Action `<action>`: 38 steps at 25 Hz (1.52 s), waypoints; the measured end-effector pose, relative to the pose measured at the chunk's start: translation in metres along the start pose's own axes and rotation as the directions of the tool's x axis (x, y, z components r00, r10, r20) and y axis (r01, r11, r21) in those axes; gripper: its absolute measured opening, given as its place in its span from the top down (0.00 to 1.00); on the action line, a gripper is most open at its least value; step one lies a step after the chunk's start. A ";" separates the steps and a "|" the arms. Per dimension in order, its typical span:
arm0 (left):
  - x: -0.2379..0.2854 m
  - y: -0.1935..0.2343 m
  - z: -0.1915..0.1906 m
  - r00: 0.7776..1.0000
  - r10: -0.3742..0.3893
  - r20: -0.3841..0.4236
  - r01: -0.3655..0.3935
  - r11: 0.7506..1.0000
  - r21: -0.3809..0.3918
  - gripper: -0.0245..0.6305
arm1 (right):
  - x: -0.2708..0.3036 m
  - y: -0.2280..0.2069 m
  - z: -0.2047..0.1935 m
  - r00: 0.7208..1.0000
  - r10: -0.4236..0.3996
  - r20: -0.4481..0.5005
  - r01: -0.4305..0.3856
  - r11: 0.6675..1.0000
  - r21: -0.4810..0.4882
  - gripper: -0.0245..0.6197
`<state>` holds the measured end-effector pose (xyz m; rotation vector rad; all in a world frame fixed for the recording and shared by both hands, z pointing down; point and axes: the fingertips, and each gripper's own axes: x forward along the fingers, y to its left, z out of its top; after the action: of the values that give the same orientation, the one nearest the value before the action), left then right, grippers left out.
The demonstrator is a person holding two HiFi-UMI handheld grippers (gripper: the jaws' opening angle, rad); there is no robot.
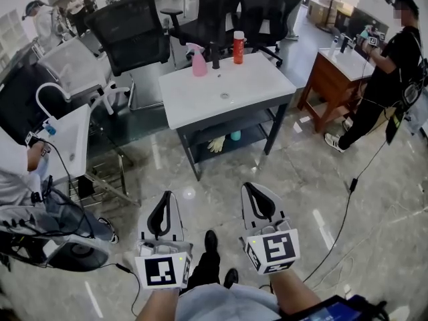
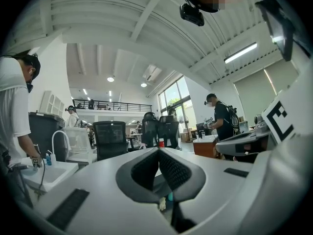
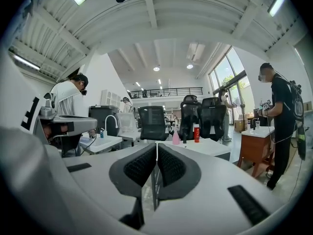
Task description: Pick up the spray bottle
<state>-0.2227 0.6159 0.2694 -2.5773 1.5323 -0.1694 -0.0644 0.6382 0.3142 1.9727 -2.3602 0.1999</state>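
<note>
Head cam: high up, steep look-down — left gripper (image 1: 166, 196) and right gripper (image 1: 249, 187) at the bottom edge, white sink table (image 1: 247, 89) well ahead. Gripper cams: low, level, fisheye along own jaws, facing that table from afar. Shared: red bottle (image 1: 238, 47) in all three; spray bottle (image 1: 198, 61) clear in head and right gripper views.

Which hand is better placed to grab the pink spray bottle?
Probably left: the pink plastic spray bottle lines up closer with the left gripper; a black tap and red bottle crowd its right side.
</note>
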 end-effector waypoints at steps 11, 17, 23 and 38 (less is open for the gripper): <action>0.113 0.060 0.012 0.999 -0.015 0.035 0.015 1.000 0.013 0.94 | 0.124 -0.019 0.035 1.000 -0.010 0.021 0.010 1.000 -0.004 0.93; 0.173 0.086 0.020 0.996 -0.041 0.078 0.041 0.999 0.009 0.94 | 0.180 -0.041 0.060 0.997 -0.058 0.050 0.059 0.998 -0.022 0.93; 0.219 0.112 0.028 0.989 -0.070 0.127 0.070 0.998 0.002 0.94 | 0.224 -0.052 0.081 0.991 -0.102 0.081 0.106 0.993 -0.045 0.94; 0.302 0.102 -0.017 0.989 -0.142 0.040 0.143 0.990 -0.018 0.94 | 0.276 -0.106 0.067 0.985 -0.163 0.063 0.165 0.986 -0.028 0.94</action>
<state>-0.1698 0.3008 0.2761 -2.6902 1.3439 -0.1179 -0.0073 0.3412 0.2897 2.1732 -2.2046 0.0936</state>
